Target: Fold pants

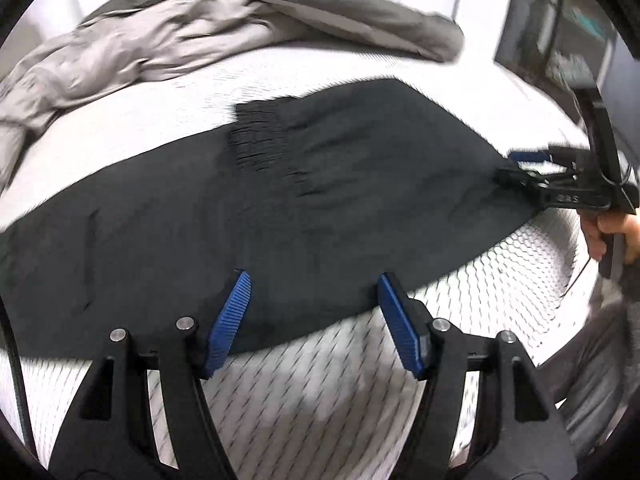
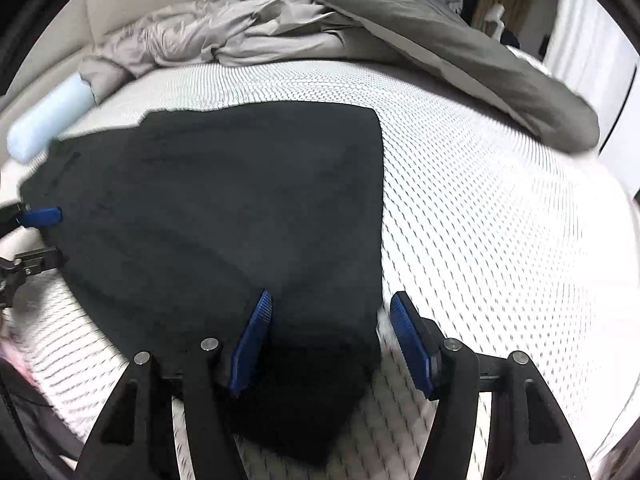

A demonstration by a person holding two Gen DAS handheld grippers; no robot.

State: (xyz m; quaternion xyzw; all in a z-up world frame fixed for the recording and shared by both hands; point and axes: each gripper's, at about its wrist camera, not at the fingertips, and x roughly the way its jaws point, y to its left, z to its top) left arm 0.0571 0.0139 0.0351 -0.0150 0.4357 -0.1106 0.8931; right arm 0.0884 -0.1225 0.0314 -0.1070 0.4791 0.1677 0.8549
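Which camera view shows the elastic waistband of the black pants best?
The left wrist view: the gathered waistband lies in plain sight on the pants. In the right wrist view I cannot make it out on the pants.

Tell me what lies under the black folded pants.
The black folded pants lie flat on a white mattress with a honeycomb mesh cover, which shows all around them. Anything directly beneath the cloth is covered.
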